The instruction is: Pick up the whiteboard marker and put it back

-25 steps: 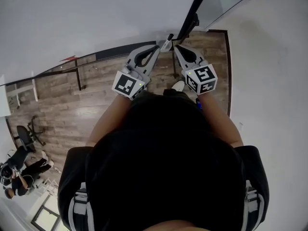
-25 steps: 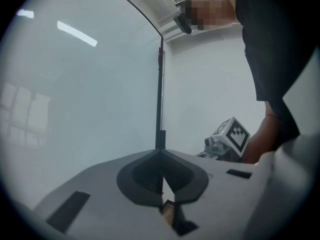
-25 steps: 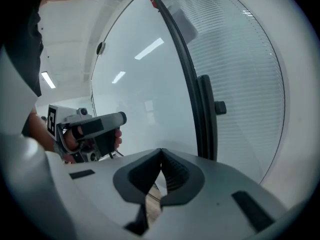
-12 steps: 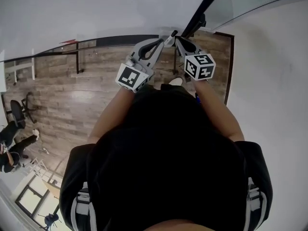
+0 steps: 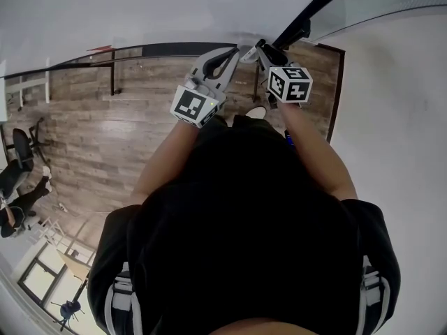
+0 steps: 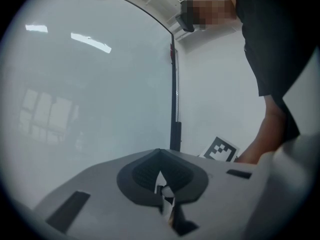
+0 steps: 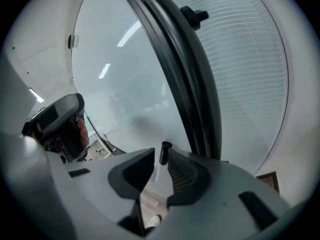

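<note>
The whiteboard marker [image 5: 246,52], white with a black end, lies between the two gripper tips in front of the whiteboard [image 5: 140,12]. My left gripper [image 5: 236,51] is shut on it; in the left gripper view a white piece of the marker [image 6: 164,195] is pinched between the closed pads. My right gripper [image 5: 261,46] has just been opening its jaws. In the right gripper view the marker [image 7: 163,154] stands between them, close to the right pad, with a gap on the left side.
The whiteboard's black frame post [image 5: 314,9] runs up just right of the grippers. A white wall [image 5: 398,117] is at the right. Below lies wooden floor [image 5: 105,138], with an office chair [image 5: 17,149] and a seated person [image 5: 14,204] far left.
Both grippers now sit higher in the head view, closer to the whiteboard's lower edge. The right gripper has rolled, its cube facing the camera more squarely. The marker stays between the tips.
</note>
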Demonstrator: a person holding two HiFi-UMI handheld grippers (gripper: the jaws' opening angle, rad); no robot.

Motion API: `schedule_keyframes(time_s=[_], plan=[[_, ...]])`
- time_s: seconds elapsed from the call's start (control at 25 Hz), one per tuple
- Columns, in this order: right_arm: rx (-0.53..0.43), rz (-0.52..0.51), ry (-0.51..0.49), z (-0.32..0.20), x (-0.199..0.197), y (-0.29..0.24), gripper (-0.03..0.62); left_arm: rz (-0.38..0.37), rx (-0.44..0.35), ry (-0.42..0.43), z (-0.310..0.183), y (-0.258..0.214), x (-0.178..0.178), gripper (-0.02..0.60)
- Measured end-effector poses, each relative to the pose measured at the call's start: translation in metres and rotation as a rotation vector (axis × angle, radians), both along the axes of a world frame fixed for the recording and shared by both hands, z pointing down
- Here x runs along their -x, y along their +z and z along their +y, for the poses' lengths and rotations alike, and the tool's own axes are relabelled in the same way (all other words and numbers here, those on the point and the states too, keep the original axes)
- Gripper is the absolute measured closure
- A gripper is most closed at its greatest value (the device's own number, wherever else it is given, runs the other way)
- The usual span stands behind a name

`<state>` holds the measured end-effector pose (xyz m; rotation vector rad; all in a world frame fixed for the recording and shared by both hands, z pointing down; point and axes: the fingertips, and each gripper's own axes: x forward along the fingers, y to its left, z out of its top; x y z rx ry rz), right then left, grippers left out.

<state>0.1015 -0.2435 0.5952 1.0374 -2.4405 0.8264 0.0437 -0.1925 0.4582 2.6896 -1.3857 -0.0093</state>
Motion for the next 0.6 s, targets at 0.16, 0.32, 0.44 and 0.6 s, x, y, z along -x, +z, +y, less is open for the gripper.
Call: schedule_keyframes(time_s=[0.16,0.32,0.44,0.6], plan=[[0.009,0.022,0.015,-0.004,0.003,0.004,0.494,-0.005,0.004,0.010,-0.003,0.000,0.004,0.578],[0.027,0.027,0.012,-0.003,0.007,0.010,0.467,-0.006,0.004,0.023,-0.003,-0.002,0.006,0.578],[0.033,0.022,0.029,-0.004,0.012,0.014,0.467,-0.007,0.013,0.024,-0.003,0.000,0.013,0.578],[0.052,0.006,0.078,-0.008,0.013,0.018,0.470,-0.016,0.019,0.022,-0.003,0.001,0.022,0.578]])
